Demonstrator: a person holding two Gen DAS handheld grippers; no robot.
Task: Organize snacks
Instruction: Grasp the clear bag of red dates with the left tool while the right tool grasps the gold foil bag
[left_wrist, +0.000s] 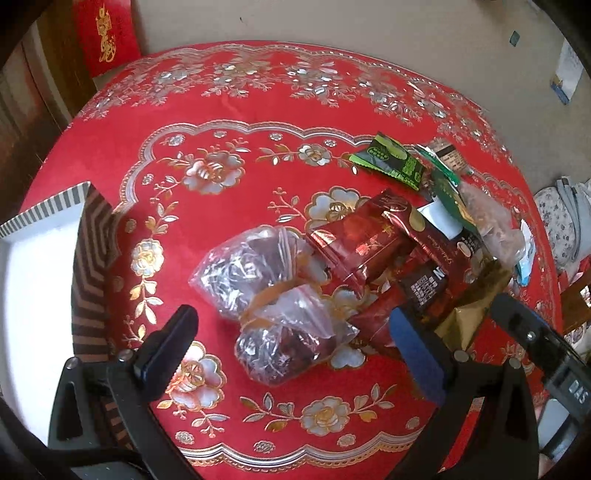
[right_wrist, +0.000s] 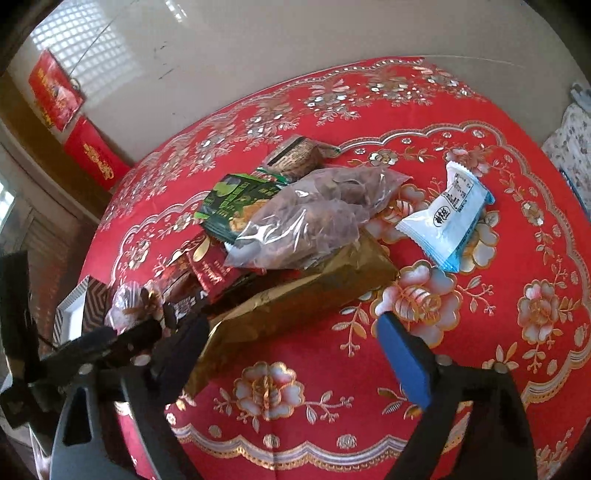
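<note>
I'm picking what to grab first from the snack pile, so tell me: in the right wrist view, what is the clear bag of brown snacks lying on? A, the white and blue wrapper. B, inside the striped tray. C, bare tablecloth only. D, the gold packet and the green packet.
D: the clear bag lies across the gold packet and overlaps the green packet, apart from the white and blue wrapper.

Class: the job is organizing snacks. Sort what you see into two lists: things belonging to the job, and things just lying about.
Belongs to the job:
clear plastic bag of dark snacks
dark red foil packet
gold foil pouch
white and blue wrapped snack
green printed packet
striped-rim white tray

Just lying about:
red hanging banner
floral cushion
</note>
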